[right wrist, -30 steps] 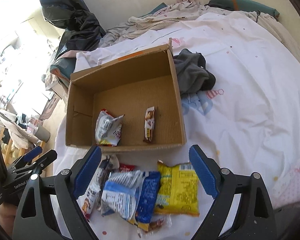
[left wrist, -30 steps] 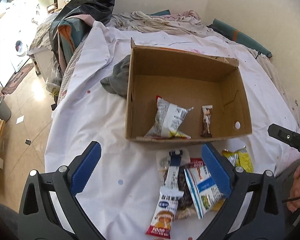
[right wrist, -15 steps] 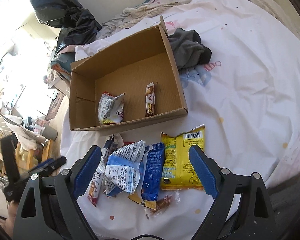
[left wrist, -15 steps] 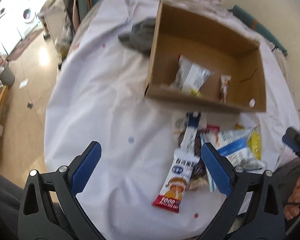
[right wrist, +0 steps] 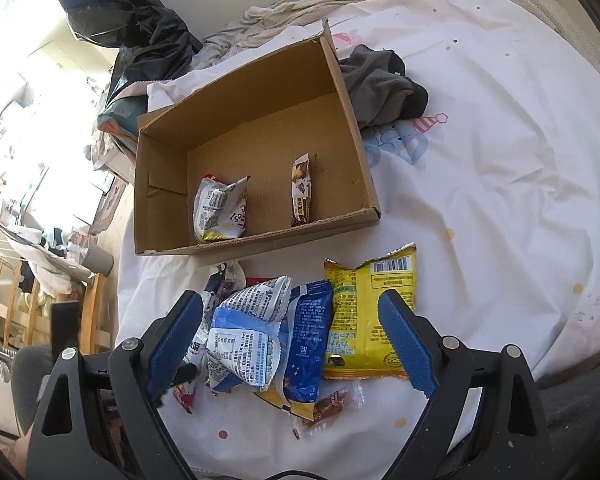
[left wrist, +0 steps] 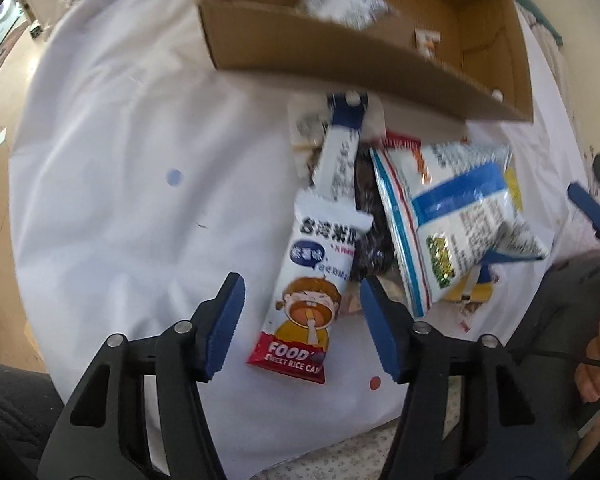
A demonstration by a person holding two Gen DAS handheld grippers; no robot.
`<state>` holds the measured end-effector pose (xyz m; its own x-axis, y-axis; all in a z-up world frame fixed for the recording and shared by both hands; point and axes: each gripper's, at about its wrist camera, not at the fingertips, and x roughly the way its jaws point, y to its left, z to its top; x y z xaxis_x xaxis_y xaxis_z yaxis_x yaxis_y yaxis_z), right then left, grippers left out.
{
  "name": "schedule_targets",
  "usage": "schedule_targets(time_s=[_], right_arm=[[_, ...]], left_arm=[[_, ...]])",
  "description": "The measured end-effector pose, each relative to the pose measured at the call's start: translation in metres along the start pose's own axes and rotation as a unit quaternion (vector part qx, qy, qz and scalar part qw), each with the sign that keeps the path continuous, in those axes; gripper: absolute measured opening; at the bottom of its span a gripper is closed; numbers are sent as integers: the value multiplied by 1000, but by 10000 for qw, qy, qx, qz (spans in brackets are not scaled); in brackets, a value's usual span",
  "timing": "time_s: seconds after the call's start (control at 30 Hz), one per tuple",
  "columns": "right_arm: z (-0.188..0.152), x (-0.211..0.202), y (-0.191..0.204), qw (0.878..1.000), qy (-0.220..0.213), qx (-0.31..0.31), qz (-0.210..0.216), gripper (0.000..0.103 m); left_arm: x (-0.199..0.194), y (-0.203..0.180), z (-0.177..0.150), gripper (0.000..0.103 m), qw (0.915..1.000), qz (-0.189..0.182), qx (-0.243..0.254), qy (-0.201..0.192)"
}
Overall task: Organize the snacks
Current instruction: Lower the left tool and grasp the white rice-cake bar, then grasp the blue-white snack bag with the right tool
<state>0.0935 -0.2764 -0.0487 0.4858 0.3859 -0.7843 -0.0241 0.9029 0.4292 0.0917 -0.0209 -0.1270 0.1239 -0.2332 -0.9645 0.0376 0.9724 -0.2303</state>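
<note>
A cardboard box (right wrist: 352,92) (left wrist: 340,60) lies on the white sheet and holds a white snack bag (right wrist: 220,210) and a brown bar (right wrist: 301,192). A pile of snacks lies in front of it: a sweet rice cake packet (left wrist: 312,280), a white-and-blue bag (left wrist: 456,216) (right wrist: 248,332), a blue packet (right wrist: 310,344) and a yellow bag (right wrist: 370,316). My left gripper (left wrist: 300,320) is open, its fingers either side of the rice cake packet's lower end. My right gripper (right wrist: 290,340) is open, low over the white-and-blue bag and blue packet.
A grey cloth (right wrist: 384,88) lies to the right of the box in the right wrist view. A black bag (right wrist: 140,28) and bedding sit behind it. The bed edge is near the snack pile. The right gripper's blue finger (left wrist: 588,208) shows in the left wrist view.
Both grippers have come down and forward toward the snack pile. The left one now straddles the rice cake packet; the right one hangs over the white-and-blue bag. Both stayed open.
</note>
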Motion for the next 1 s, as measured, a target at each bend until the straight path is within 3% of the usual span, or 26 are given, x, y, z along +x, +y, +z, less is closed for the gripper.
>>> schedule_targets(time_s=[0.03,0.1,0.27,0.43,0.6,1.0], right_arm=[[0,0,1,10000,4,-7,-4,92],[0,1,1,10000,22,-20,-6,92],[0,4,1,10000,77,-25,7,92],[-2,10,4,9997,220,-56,43,92],[-8,29,14,9970,735,-69,248,92],[-21,80,36,9887,1485,75,161,92]], left_arm=[[4,-2,-1,47,10000,13,46,67],[10,-2,-2,27,9998,72,46,166],[1,-2,-1,26,9996,283,2,15],[-19,1,-4,26,9981,449,-96,-414],[-37,8,-3,27,9944,619,-287,-805],[-46,20,5,27,9917,543,-575,-1009]])
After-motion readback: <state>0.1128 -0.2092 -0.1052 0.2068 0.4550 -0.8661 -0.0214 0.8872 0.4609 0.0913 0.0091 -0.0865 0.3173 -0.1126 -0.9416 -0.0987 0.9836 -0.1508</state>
